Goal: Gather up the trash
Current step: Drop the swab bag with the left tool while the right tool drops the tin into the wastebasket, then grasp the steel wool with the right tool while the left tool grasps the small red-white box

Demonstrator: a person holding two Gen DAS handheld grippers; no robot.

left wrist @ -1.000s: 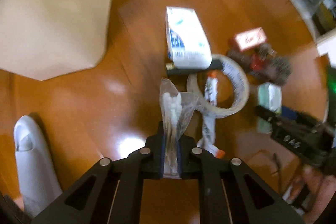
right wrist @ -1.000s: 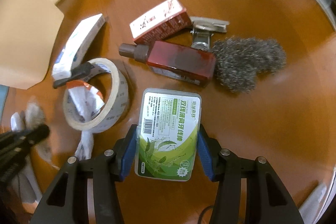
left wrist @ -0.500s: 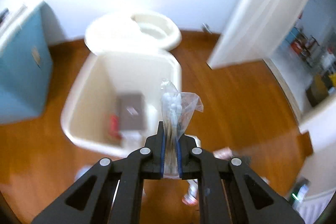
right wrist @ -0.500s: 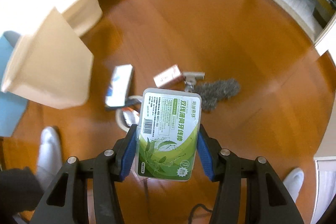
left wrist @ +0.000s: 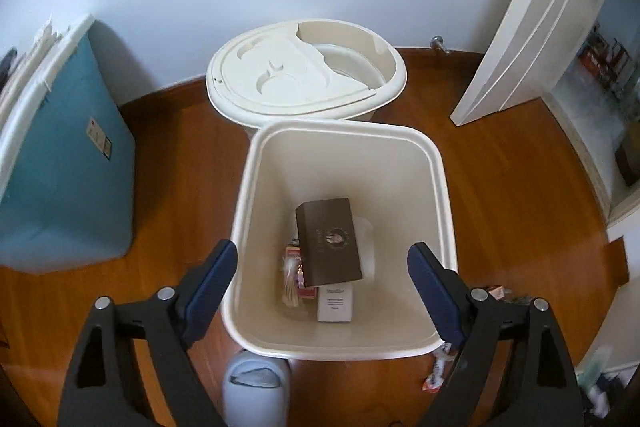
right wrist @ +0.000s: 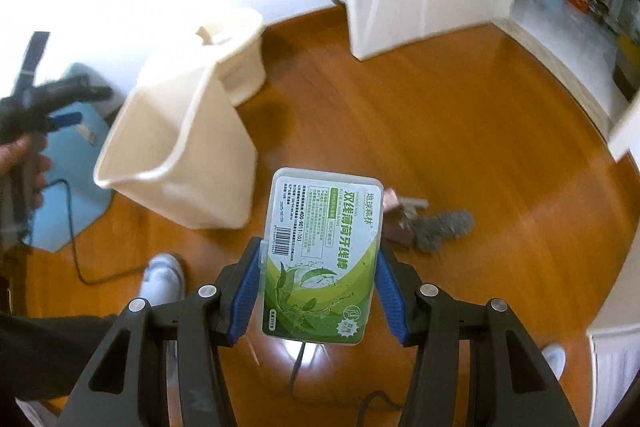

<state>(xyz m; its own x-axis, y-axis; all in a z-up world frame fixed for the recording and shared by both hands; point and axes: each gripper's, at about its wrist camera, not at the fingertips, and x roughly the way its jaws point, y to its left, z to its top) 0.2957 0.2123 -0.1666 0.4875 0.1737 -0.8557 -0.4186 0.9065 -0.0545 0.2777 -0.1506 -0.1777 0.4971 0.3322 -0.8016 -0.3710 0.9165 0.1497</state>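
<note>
- Left gripper: jaws opening wide, nothing between them; the bin lies directly below, a brown box inside.
- Right gripper: clamped on a floss case; bin ahead-left.

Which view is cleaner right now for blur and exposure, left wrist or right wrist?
Left wrist: sharp; the bin and the brown box inside it read clearly, lighting even, fisheye bending the door. Right wrist: motion-smeared background, wall upper left blown out to white, glare patch on the floor below the held floss box, whose label stays sharp.
</note>
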